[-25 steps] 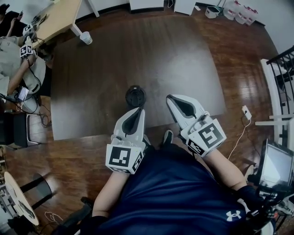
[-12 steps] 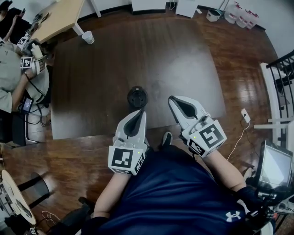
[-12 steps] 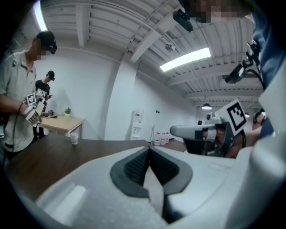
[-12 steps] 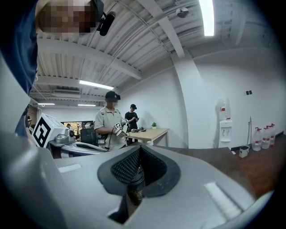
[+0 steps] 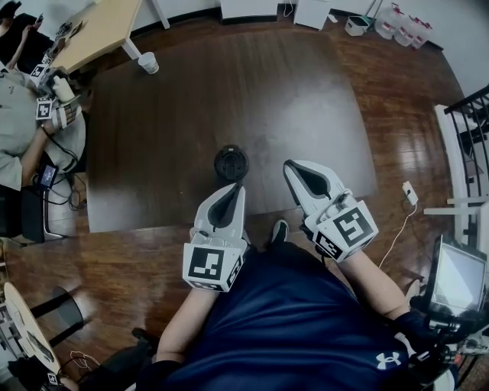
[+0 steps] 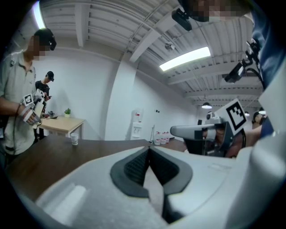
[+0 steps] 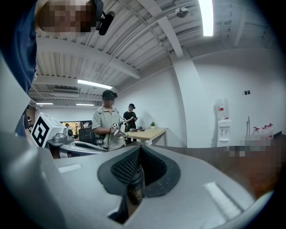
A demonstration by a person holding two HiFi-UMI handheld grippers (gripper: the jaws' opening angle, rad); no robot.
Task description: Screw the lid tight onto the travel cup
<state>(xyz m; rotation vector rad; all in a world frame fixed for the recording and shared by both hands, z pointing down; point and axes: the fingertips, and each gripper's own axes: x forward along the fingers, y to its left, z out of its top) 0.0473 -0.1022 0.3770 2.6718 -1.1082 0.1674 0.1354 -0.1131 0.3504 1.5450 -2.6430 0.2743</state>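
The black travel cup (image 5: 231, 162), seen from above with its dark lid on top, stands on the dark brown table (image 5: 229, 92) near the front edge. My left gripper (image 5: 232, 186) is shut and empty, its tip just in front of the cup. My right gripper (image 5: 291, 165) is to the right of the cup, apart from it, shut and empty. In the right gripper view the cup (image 7: 135, 187) shows through the slit below the closed jaws of the right gripper (image 7: 139, 148). In the left gripper view the left gripper (image 6: 149, 150) hides the cup, and the right gripper (image 6: 201, 132) shows at the right.
A small paper cup (image 5: 148, 63) stands at the table's far left corner. A light wooden table (image 5: 99, 27) and a person with grippers (image 5: 30, 130) are at the far left. A screen (image 5: 457, 276) stands at the right, and several bottles (image 5: 401, 19) at the back.
Both grippers and the cup keep their places. The head view has shifted slightly, and the person at the far left has moved their arm.
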